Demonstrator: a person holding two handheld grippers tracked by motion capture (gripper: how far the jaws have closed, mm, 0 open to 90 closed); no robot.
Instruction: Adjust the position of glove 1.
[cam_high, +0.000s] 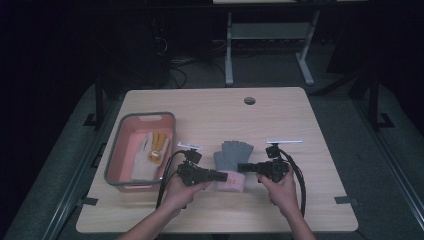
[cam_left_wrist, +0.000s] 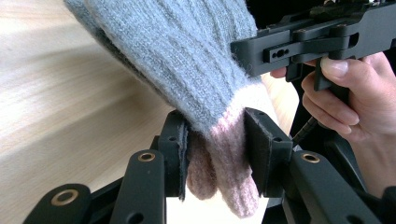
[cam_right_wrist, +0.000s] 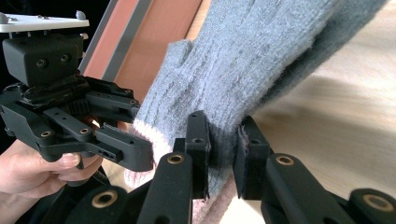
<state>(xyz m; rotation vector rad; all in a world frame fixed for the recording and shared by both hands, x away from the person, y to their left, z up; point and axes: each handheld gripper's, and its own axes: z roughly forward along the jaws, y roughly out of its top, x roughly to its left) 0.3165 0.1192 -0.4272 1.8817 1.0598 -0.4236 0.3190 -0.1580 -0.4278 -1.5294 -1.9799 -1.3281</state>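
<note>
Jaws of both left gripper (cam_left_wrist: 217, 154) and right gripper (cam_right_wrist: 223, 156) clamped on the pink cuff of the grey knitted wool glove (cam_high: 232, 159) mid-table (beside the pink plastic bin (cam_high: 123, 145)); risk: uneven pull slips soft knit free.

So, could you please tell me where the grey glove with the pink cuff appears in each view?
High view: grey glove at table centre, between both grippers.
Left gripper view: upper centre, pink cuff pinched in the jaws.
Right gripper view: centre to upper right, cuff edge clamped.
Shared landmark: the pink cuff.
</note>
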